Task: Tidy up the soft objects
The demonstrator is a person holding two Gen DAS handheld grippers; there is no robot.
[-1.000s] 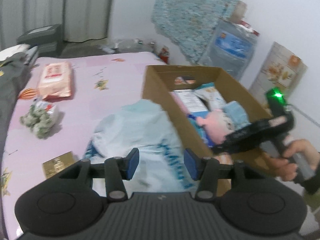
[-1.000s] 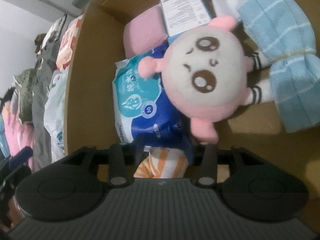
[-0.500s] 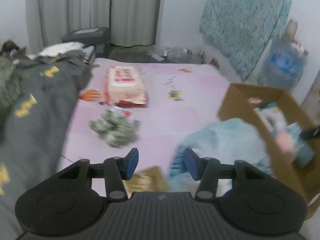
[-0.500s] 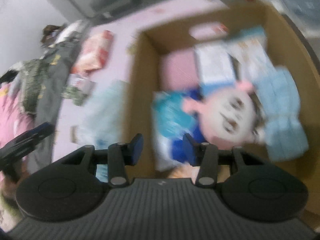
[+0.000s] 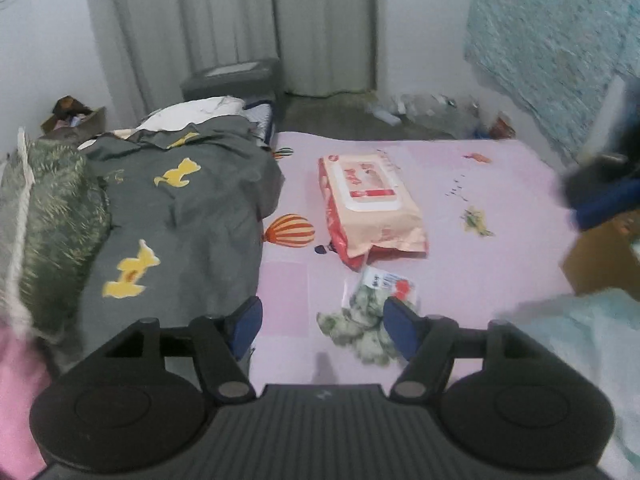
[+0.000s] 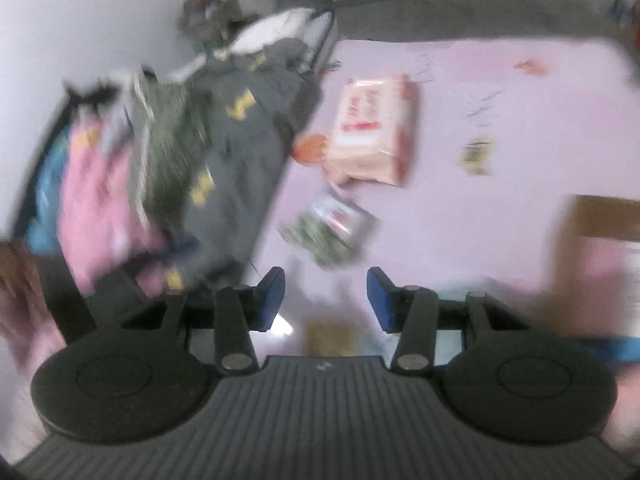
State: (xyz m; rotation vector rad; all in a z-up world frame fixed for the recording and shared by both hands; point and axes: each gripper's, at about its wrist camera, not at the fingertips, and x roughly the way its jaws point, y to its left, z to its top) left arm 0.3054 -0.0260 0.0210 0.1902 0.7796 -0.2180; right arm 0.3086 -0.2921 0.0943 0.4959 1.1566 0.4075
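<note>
Altogether one wipes pack (image 5: pixel 370 204), one green-ball bag (image 5: pixel 362 320), one cardboard box (image 5: pixel 604 260) on pink sheet (image 5: pixel 500 248)

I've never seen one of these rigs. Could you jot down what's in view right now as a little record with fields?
surface: pink bed sheet printed with balloons
loose items: wet-wipes pack; clear bag of green-and-white pieces just in front of it
left side: grey blanket with yellow shapes
right edge: cardboard box, light blue cloth
left gripper: jaws opening, nothing between them
right gripper: open, empty; view blurred
</note>
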